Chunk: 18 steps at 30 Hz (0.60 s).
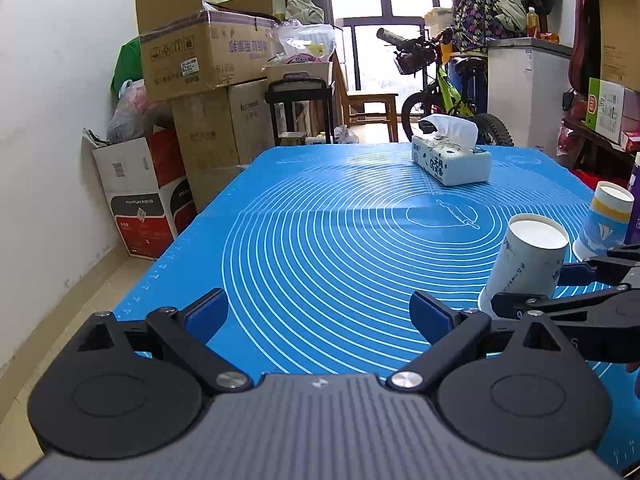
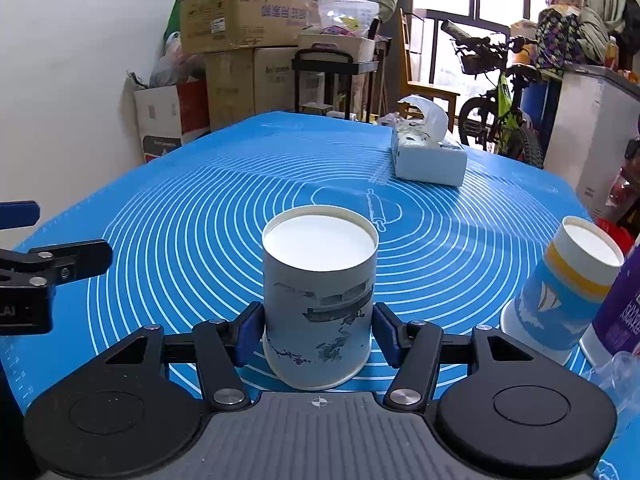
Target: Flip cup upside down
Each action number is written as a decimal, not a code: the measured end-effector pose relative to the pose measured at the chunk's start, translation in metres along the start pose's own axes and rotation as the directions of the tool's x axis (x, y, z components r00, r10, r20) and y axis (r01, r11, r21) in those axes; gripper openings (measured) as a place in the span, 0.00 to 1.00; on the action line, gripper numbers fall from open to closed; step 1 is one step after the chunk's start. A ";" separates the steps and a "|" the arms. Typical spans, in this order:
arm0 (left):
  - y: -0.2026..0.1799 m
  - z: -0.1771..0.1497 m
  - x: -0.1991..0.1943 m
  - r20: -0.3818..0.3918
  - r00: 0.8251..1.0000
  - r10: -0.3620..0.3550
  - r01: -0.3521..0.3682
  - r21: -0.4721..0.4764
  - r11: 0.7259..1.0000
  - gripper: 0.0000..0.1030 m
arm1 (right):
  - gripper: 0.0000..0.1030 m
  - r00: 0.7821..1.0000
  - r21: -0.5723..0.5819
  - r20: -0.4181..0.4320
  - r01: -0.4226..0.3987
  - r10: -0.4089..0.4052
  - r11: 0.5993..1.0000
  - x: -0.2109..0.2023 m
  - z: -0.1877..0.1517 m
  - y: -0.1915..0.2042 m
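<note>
right gripper [image 2: 319, 330] snug around inverted cup [image 2: 320, 300]

Legible text only:
- "PANTUM" in white on dark band of red-and-white carton [image 1: 138, 210] on floor by wall
- "ico", partial, on pink label inside clear plastic bag [image 1: 306, 46] above boxes
- Large Chinese characters on tissue pack [image 1: 452, 160] and top cardboard box [image 1: 204, 54]; not deciphered
- "LAI", partial, on left gripper [image 2: 24, 280] body, right wrist view
</note>
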<state>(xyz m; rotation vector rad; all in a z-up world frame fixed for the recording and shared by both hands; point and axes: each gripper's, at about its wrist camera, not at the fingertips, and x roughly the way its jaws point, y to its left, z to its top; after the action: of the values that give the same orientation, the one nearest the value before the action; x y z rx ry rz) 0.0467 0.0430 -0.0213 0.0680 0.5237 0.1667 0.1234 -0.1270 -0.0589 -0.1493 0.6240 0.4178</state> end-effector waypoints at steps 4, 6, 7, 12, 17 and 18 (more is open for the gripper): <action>-0.001 -0.001 0.003 -0.018 1.000 -0.009 0.009 -0.002 1.000 0.94 | 0.61 1.000 0.007 0.002 0.015 -0.015 1.000 0.002 0.001 0.002; -0.003 -0.002 0.003 -0.023 1.000 -0.010 0.010 0.000 1.000 0.94 | 0.66 1.000 0.008 0.003 0.026 -0.026 1.000 0.002 0.001 0.004; -0.003 -0.001 0.003 -0.028 1.000 -0.008 0.008 0.002 1.000 0.94 | 0.67 1.000 0.004 0.005 0.030 -0.030 1.000 0.001 0.001 0.005; -0.006 0.001 0.001 -0.031 0.999 0.032 -0.032 0.006 0.999 0.97 | 0.76 0.997 0.002 0.049 0.055 -0.055 0.998 -0.013 0.003 0.008; -0.010 0.003 -0.007 -0.012 1.000 0.013 -0.012 0.026 1.000 0.97 | 0.83 0.993 0.039 0.079 0.081 -0.083 0.996 -0.040 0.001 0.007; -0.012 0.003 -0.009 -0.010 1.000 0.010 -0.009 0.030 1.000 0.97 | 0.86 0.992 0.043 0.085 0.085 -0.088 0.995 -0.047 -0.001 0.007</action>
<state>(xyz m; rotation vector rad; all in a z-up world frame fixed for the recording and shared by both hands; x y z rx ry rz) 0.0426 0.0298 -0.0153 0.0985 0.5360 0.1688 0.0859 -0.1366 -0.0318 -0.1194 0.5383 0.3262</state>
